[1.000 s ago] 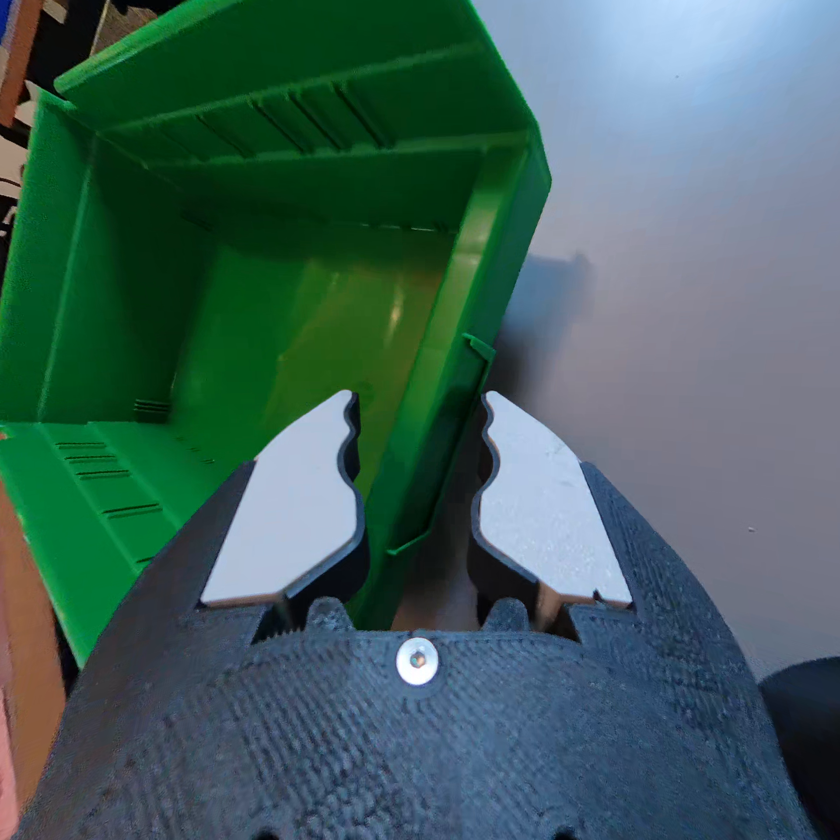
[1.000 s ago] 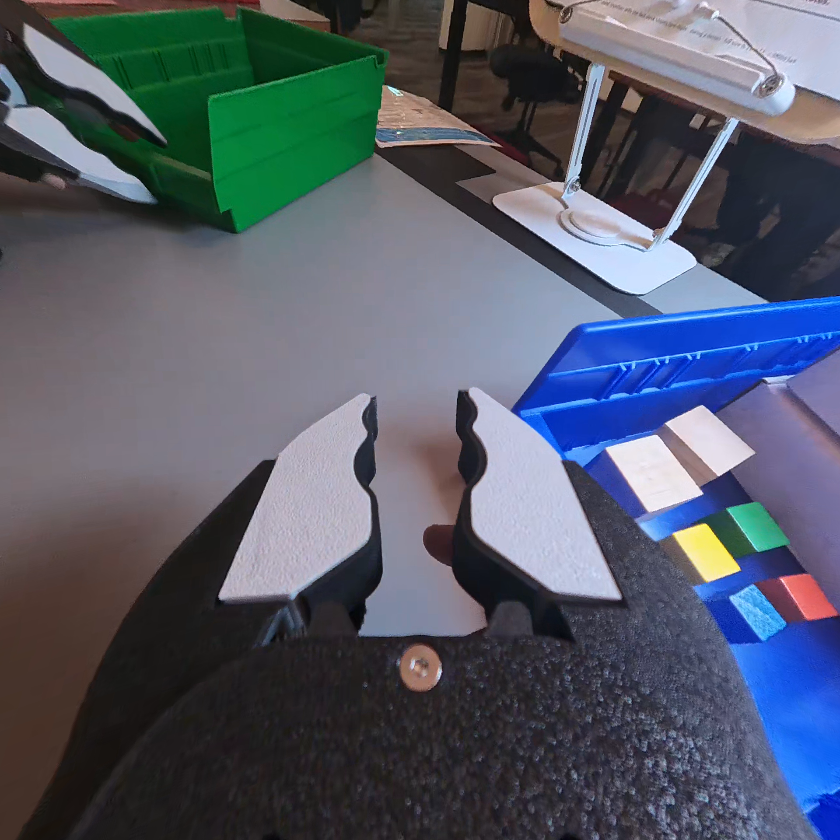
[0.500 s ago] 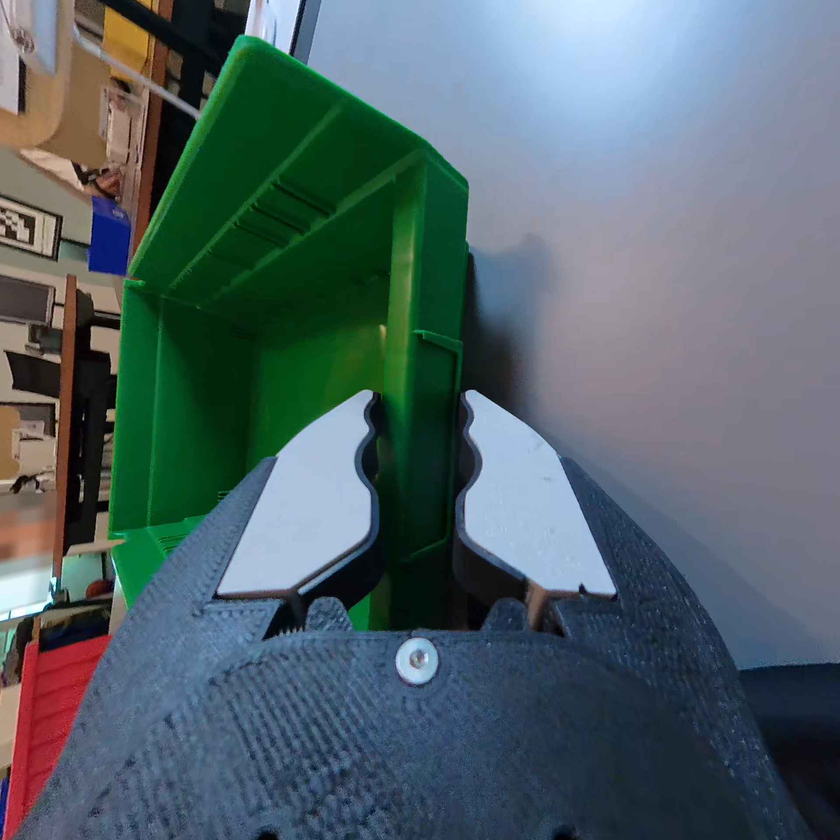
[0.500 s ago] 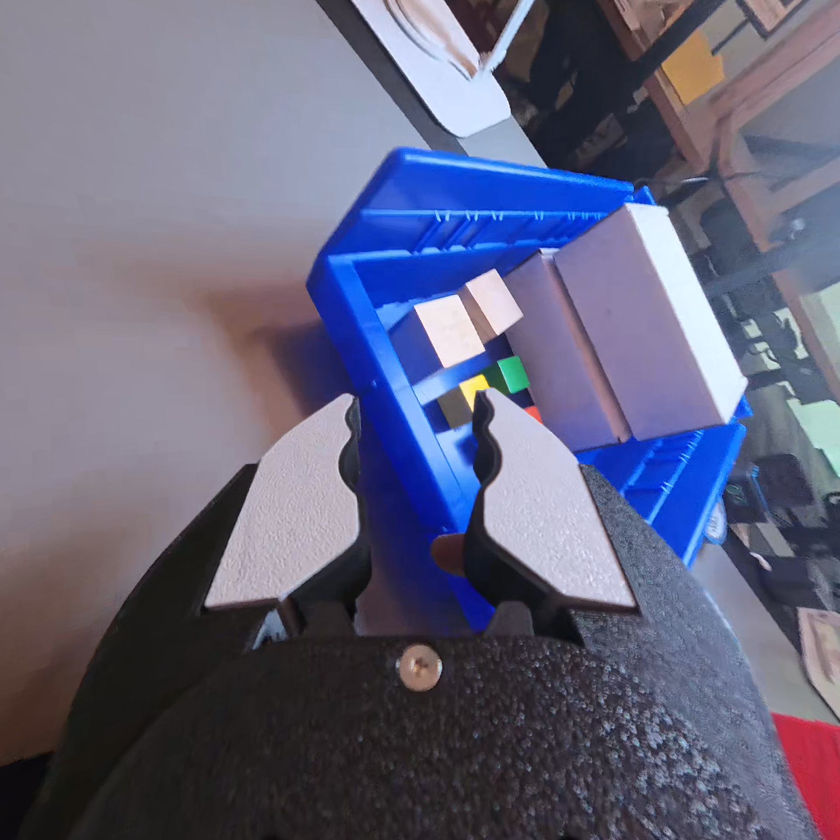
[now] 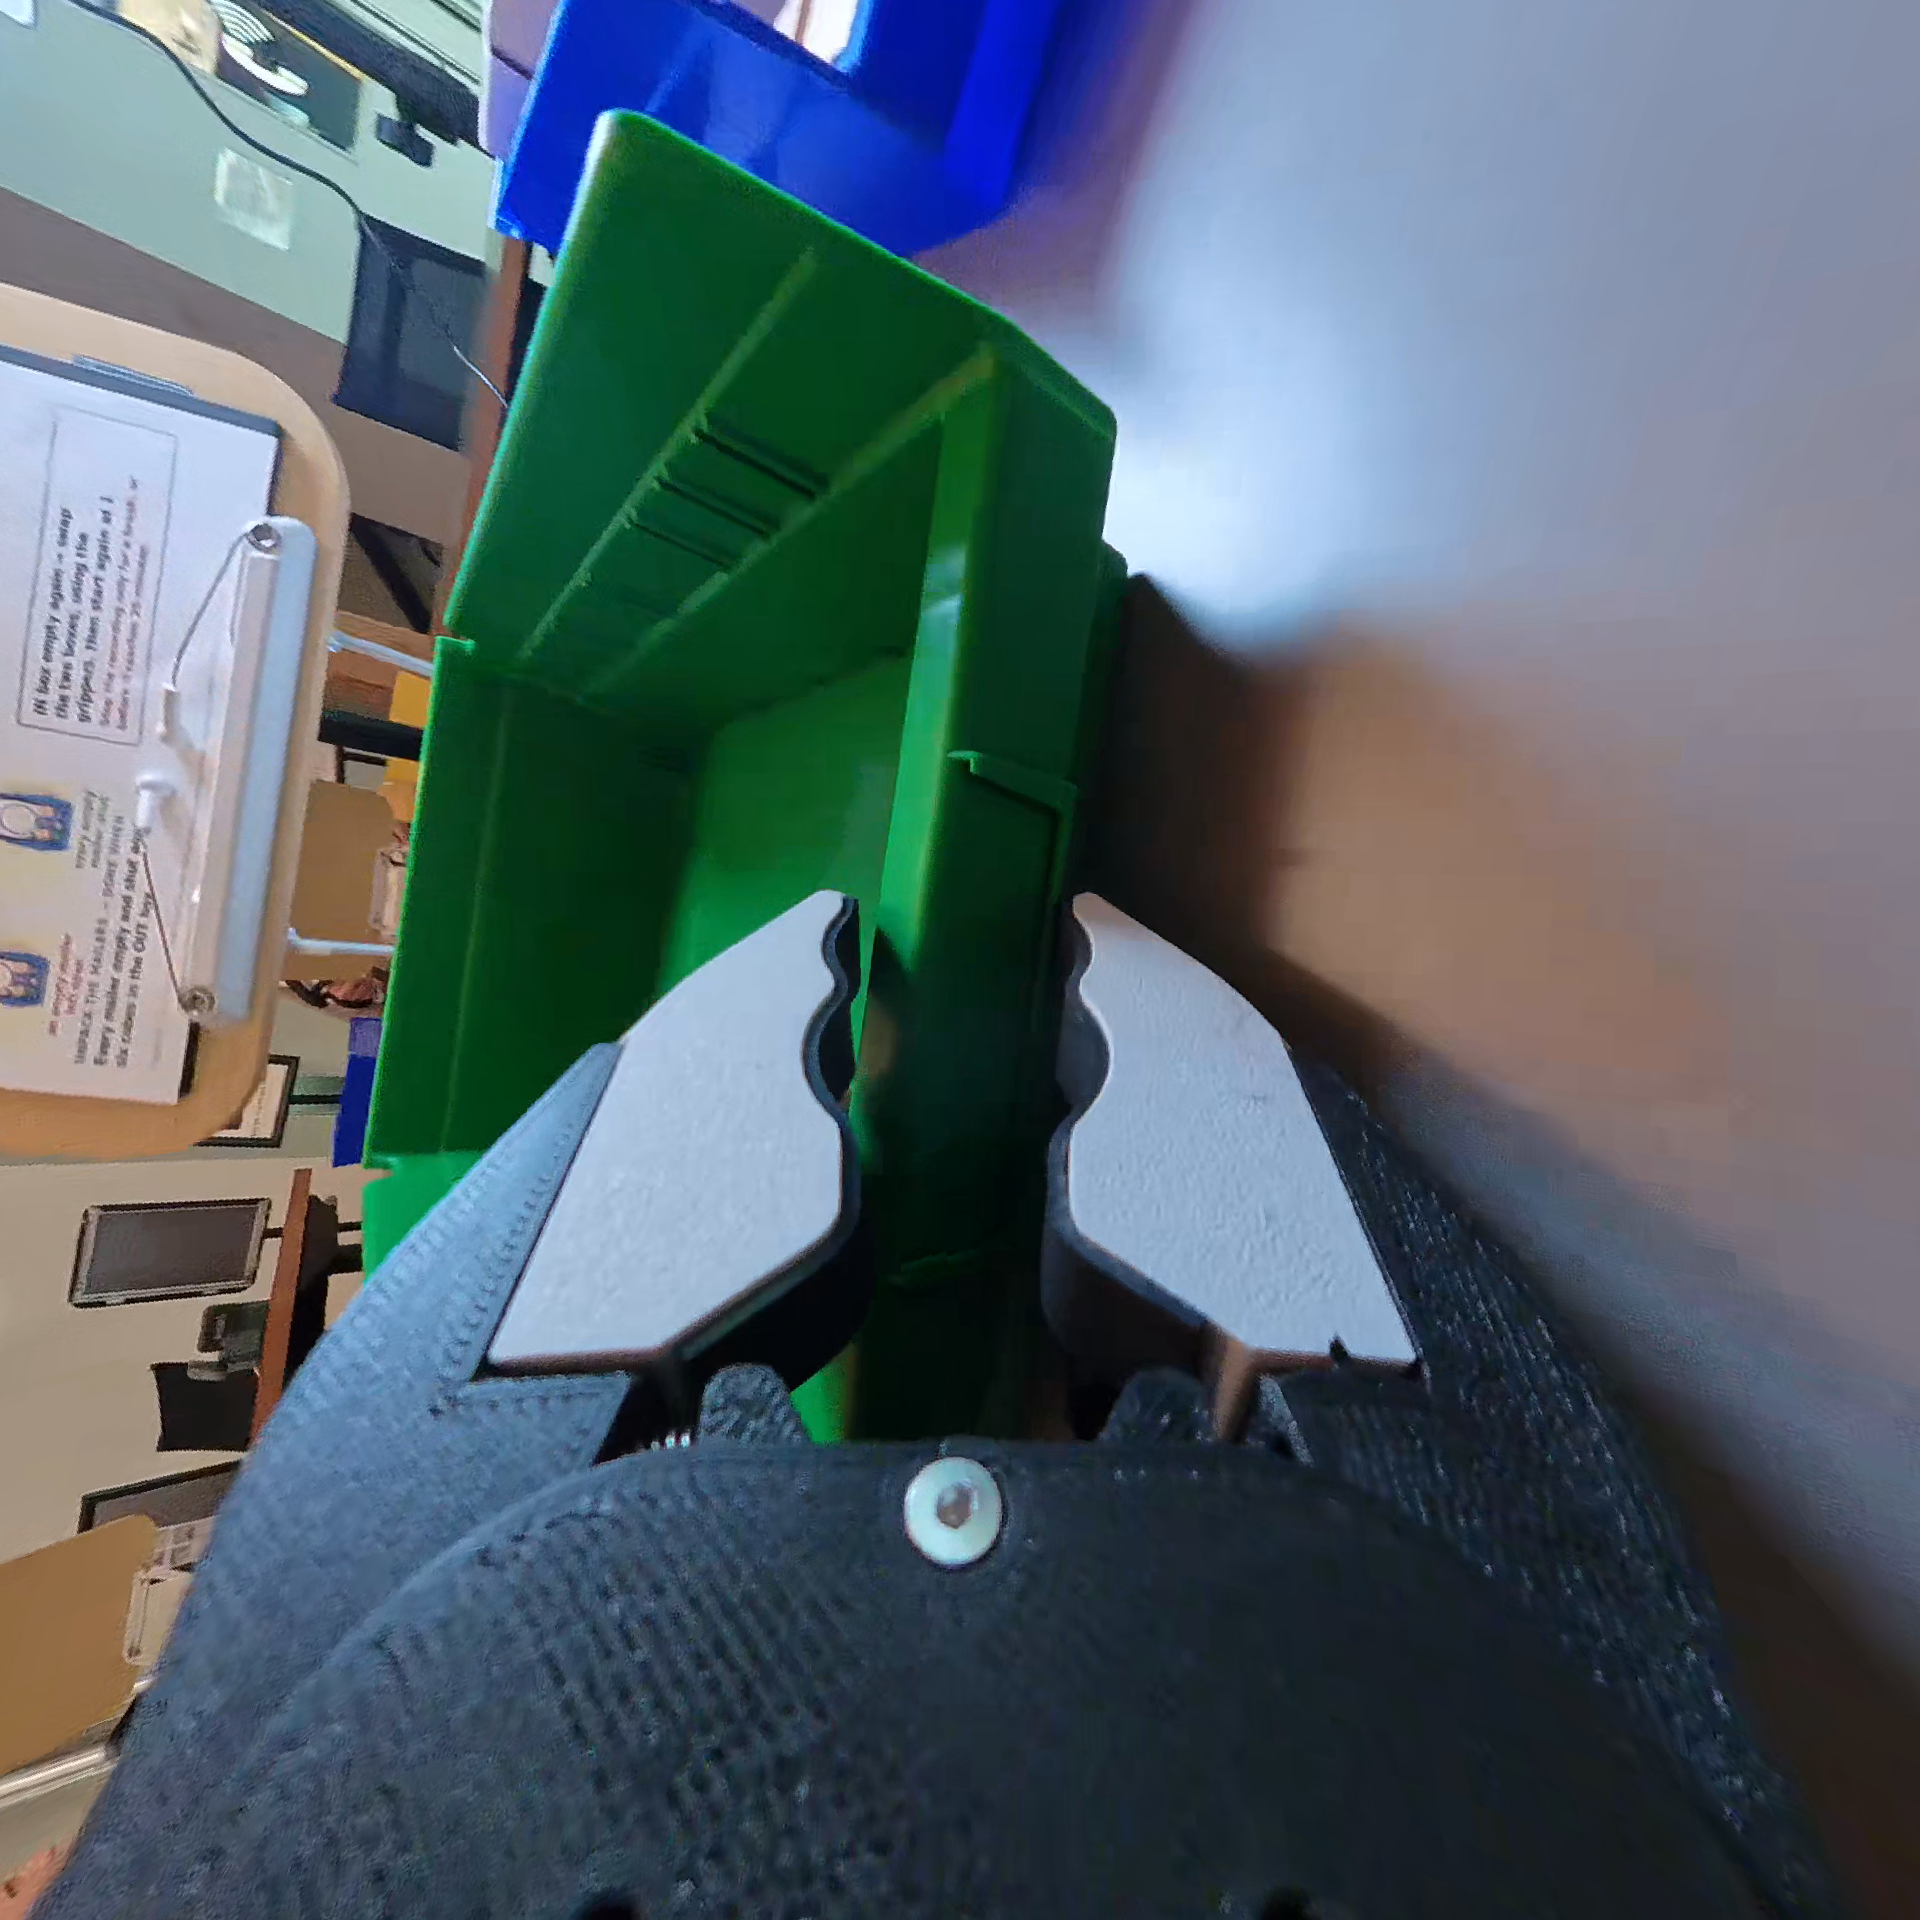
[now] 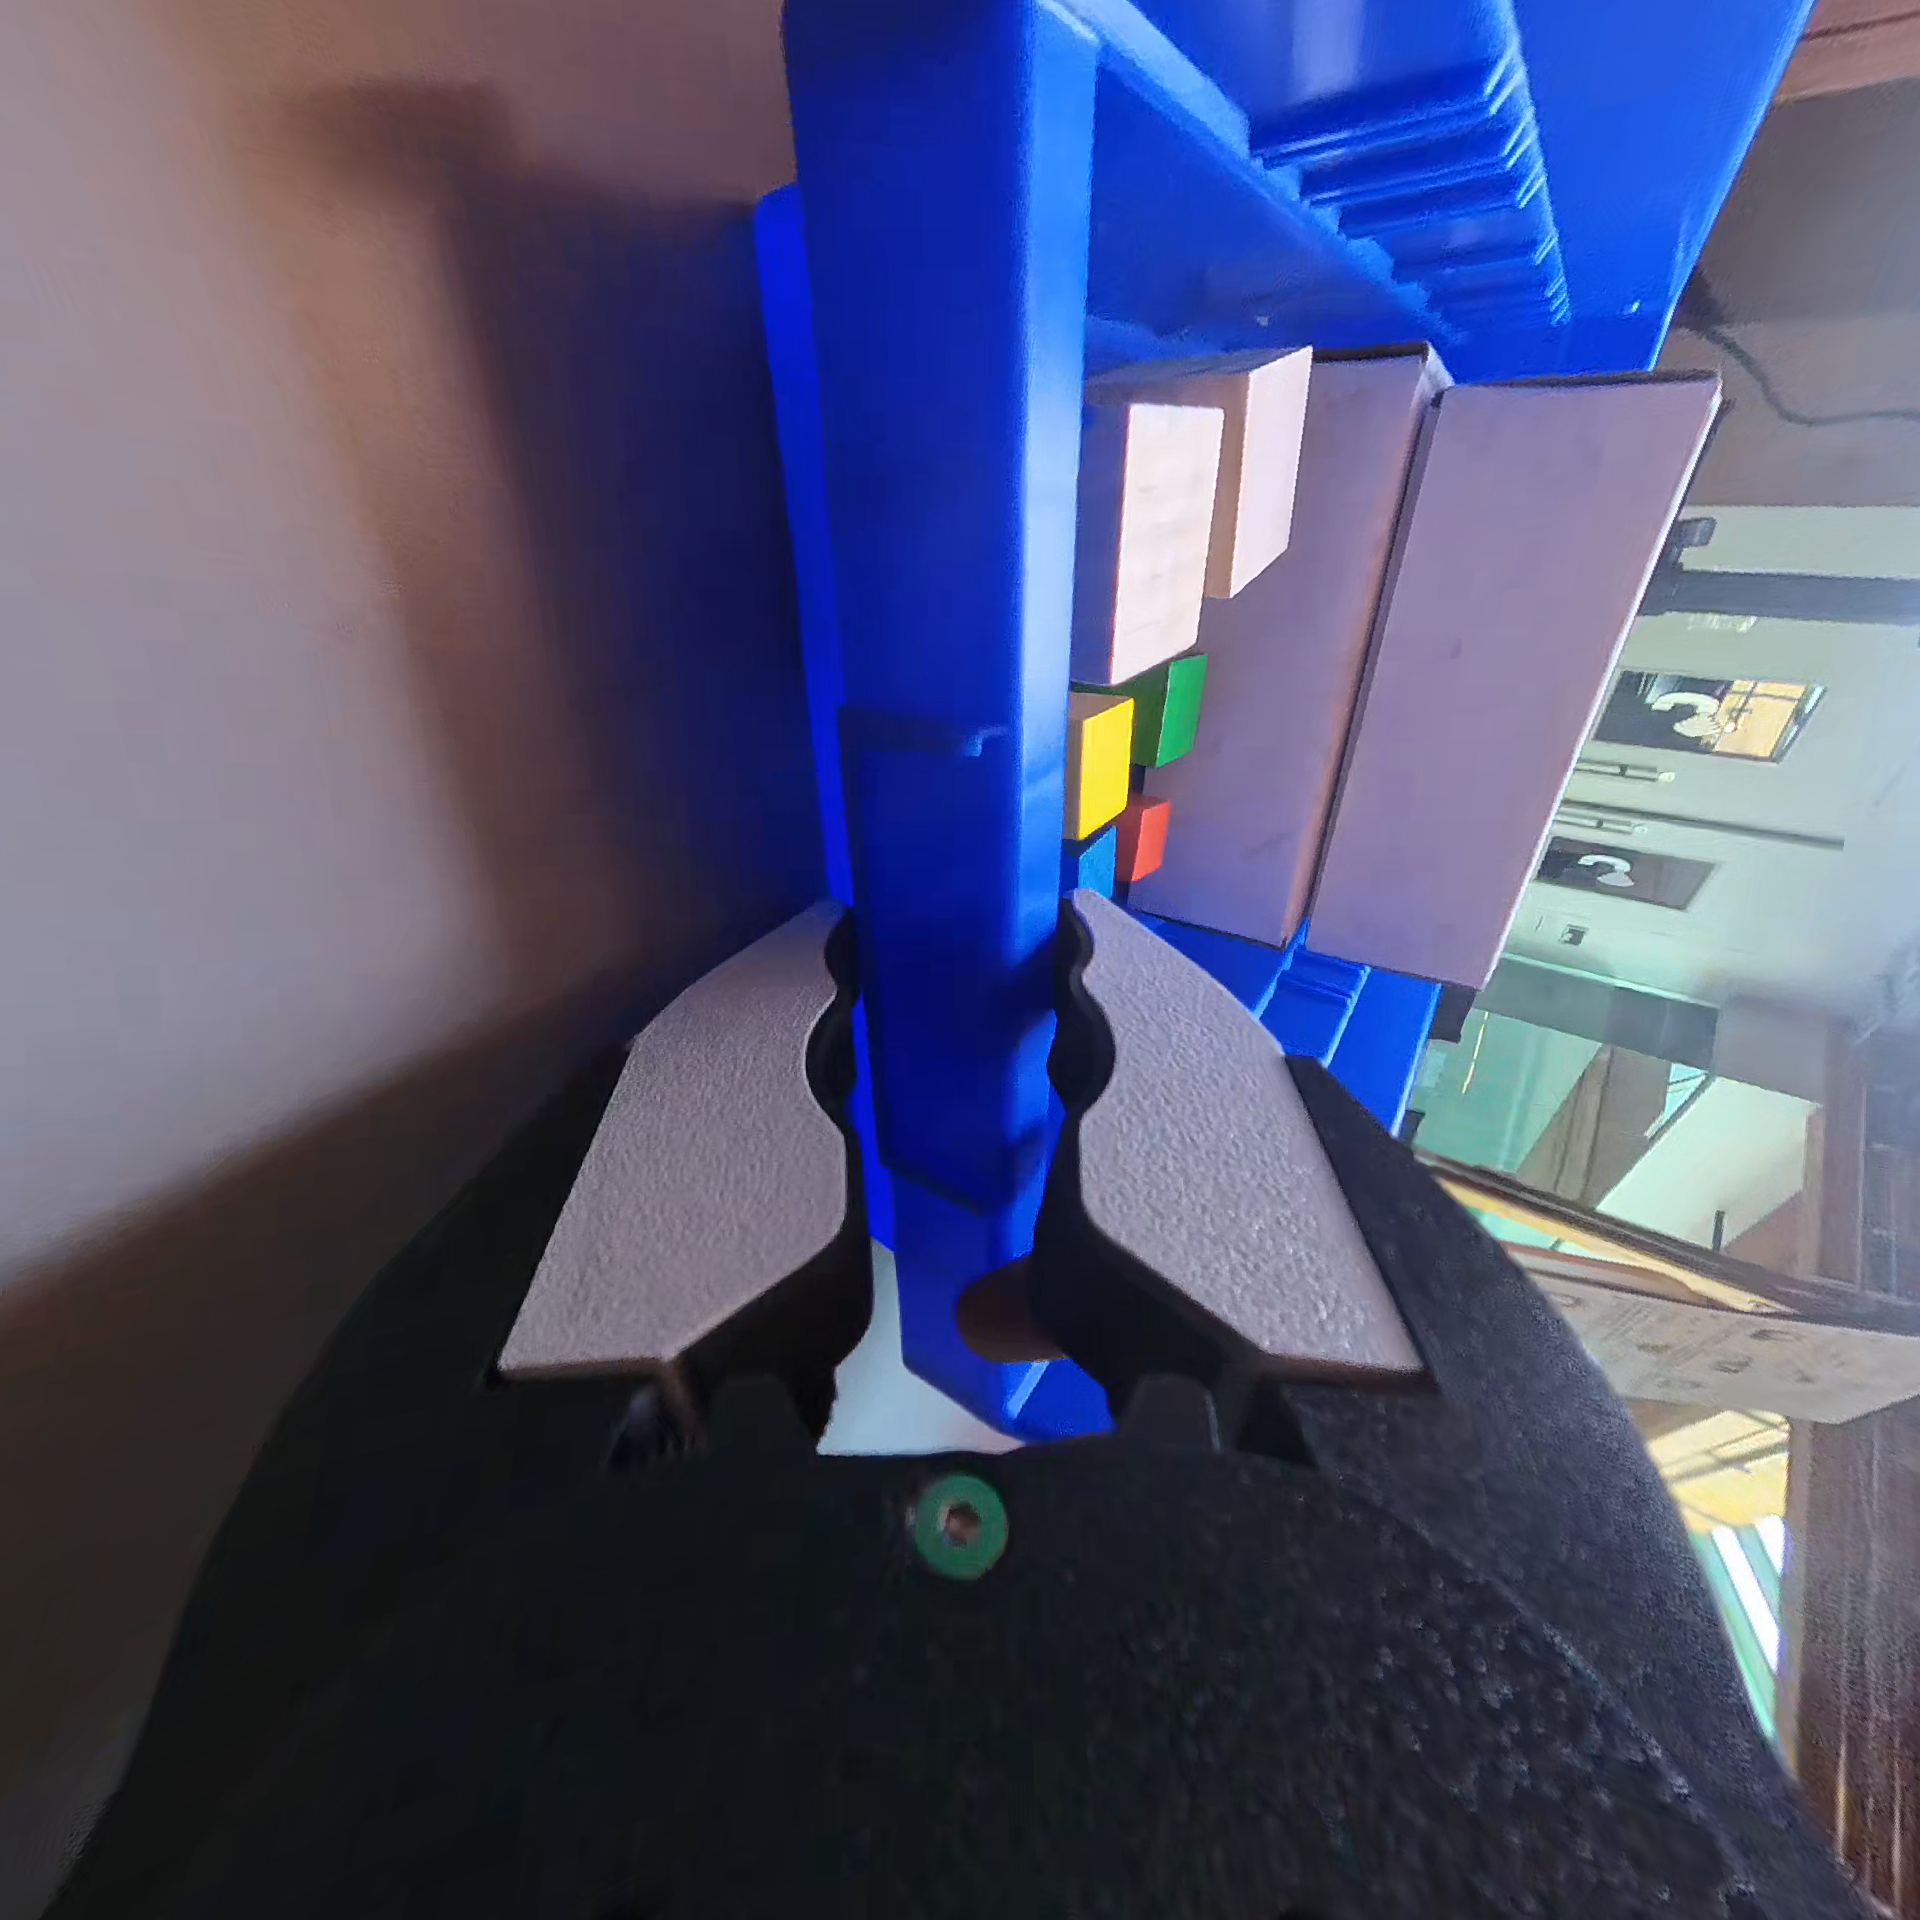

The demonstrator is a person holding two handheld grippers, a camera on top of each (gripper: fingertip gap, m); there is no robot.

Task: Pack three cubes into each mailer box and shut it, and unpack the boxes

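My left gripper [image 5: 961, 914] is shut on the side wall of an empty green bin [image 5: 727, 520]. My right gripper [image 6: 951, 914] is shut on the side wall of a blue bin [image 6: 935, 416], which also shows beyond the green bin in the left wrist view [image 5: 831, 104]. The blue bin holds two white mailer boxes [image 6: 1299, 675], both closed, side by side. Beside them lie two plain wooden cubes [image 6: 1164, 540] and yellow [image 6: 1103, 764], green [image 6: 1179, 707], red [image 6: 1148, 836] and blue [image 6: 1096, 862] cubes. Both views are rolled sideways.
The grey table [image 5: 1558, 312] runs along one side of each bin. A white document stand holding a printed sheet [image 5: 125, 727] shows past the green bin. Shelves, monitors and cardboard boxes are in the room behind. Tip to tip, the grippers are about 30 centimeters apart.
My left gripper closed on the green bin's wall. My right gripper moved from over the bare table to the blue bin and closed on its wall. Both views rolled; the blue bin now appears behind the green one.
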